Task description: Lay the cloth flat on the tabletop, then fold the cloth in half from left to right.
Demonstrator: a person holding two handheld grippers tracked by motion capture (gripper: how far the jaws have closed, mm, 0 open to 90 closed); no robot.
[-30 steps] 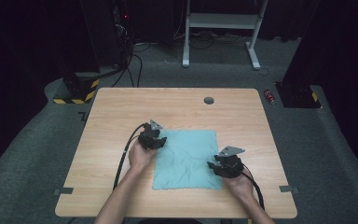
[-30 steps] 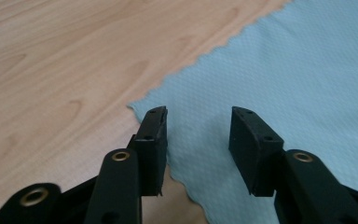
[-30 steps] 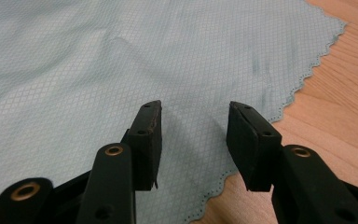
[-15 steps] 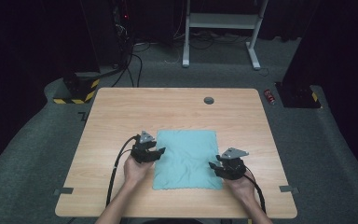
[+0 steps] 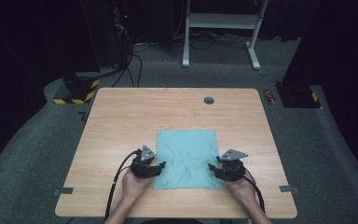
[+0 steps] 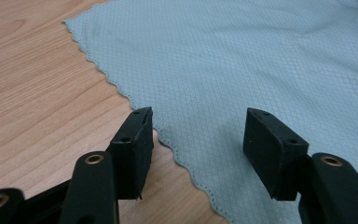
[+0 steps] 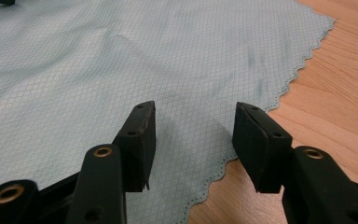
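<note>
A light teal cloth (image 5: 185,158) with a scalloped edge lies spread flat on the wooden table (image 5: 121,121). My left gripper (image 5: 157,169) sits low at the cloth's near left edge, open; its jaws have just been opening and straddle the scalloped hem (image 6: 168,144) without pressing on it. My right gripper (image 5: 214,169) is at the near right edge, also open, jaws just widened, with the cloth (image 7: 121,70) lying flat under the gap. In the left gripper view the cloth (image 6: 242,60) stretches away to the right.
A small dark round grommet (image 5: 209,100) sits near the table's far edge. Bare wood lies left and right of the cloth. Beyond the table are a white stand (image 5: 219,21), cables and dark equipment on grey carpet.
My left gripper has slid from the cloth's far left corner down along its left edge toward me. Both grippers' jaws stand wider than before. The cloth now lies flat and released.
</note>
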